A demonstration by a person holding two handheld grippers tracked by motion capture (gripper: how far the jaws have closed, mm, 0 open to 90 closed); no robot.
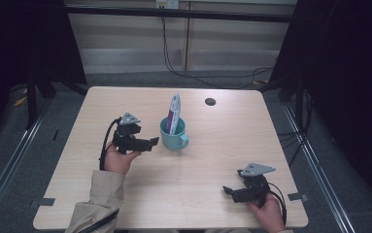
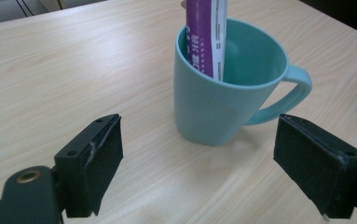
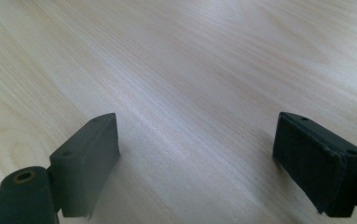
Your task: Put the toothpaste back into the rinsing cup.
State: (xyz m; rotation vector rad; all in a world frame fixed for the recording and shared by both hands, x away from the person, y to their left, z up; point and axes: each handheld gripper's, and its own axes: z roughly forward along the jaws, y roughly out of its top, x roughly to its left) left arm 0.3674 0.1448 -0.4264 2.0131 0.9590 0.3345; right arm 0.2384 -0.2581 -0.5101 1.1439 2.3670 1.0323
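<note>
Teal mug (image 2: 223,100) hides the purple tube's (image 2: 206,35) lower end.

Two black hand-held grippers and one khaki sleeve, as I see them from my remote station.

My left black two-jaw gripper (image 1: 153,141) and right black two-jaw gripper (image 1: 227,190) each carry a grey three-cornered plate on top, and a black cable trails from each in a loop by the hand. Close up, the jaws end in blocky matte black pads (image 2: 102,149) with small round screw holes on their upper faces and scuffed, pale-flecked edges; a brass-coloured ring sits in the rounded dark mount at lower left. The left forearm wears a khaki fabric sleeve (image 1: 101,196) with a loose cuff.
</note>
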